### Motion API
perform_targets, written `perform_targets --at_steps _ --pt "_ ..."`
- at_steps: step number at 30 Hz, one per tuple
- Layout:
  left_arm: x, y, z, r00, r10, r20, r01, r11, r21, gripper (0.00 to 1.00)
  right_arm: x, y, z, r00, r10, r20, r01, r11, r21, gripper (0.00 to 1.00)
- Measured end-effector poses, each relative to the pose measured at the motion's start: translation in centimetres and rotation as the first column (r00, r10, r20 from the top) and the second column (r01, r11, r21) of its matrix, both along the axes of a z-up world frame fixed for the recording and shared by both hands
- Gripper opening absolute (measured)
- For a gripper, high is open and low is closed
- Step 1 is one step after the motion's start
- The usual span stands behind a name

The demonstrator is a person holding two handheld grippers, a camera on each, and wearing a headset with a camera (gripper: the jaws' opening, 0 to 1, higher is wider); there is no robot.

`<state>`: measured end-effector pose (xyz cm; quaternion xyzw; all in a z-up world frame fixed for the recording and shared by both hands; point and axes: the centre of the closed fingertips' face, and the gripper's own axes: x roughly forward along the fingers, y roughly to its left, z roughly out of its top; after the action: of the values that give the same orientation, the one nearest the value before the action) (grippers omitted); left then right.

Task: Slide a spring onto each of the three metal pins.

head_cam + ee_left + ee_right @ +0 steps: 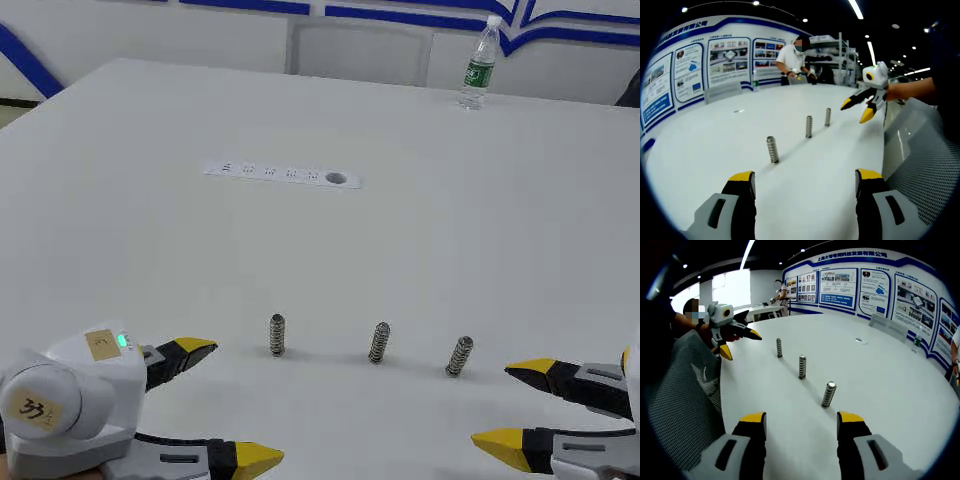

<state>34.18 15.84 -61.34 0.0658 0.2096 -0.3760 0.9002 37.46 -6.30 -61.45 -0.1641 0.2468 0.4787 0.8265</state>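
Observation:
Three metal pins stand in a row on the white table (330,250), each with a spring wound around it: the left one (277,335), the middle one (379,342) and the right one (460,355). My left gripper (228,402) hovers at the near left, open and empty, with the left spring (772,149) just ahead of its yellow tips. My right gripper (513,406) is at the near right, open and empty, with the right spring (829,394) ahead of it. Each gripper view also catches the other gripper: the right one (856,110) and the left one (740,343).
A flush power strip (281,174) lies in the tabletop beyond the pins. A plastic water bottle (480,64) stands at the far edge, near a chair back (360,50). A mesh chair (685,390) sits at the near side. People stand in the background.

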Motion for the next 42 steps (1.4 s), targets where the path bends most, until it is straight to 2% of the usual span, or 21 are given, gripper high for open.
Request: perform_targets --at_steps 7,14,42 --pt "0.0 -0.1 -0.2 1.000 0.000 -0.004 0.000 1.000 -0.004 0.84 -0.1 -0.6 -0.3 1.000 -0.011 0.003 0.011 1.000 0.013 0.63" --pt "0.2 -0.1 -0.2 1.000 0.001 -0.003 -0.001 1.000 -0.008 0.84 -0.2 -0.8 0.0 1.000 -0.026 0.014 0.026 0.999 0.035 0.66" --pt "0.4 -0.1 -0.2 1.000 0.004 -0.001 -0.004 1.000 -0.020 0.85 -0.2 -1.3 0.2 0.998 -0.064 -0.009 0.064 0.997 0.043 0.68"
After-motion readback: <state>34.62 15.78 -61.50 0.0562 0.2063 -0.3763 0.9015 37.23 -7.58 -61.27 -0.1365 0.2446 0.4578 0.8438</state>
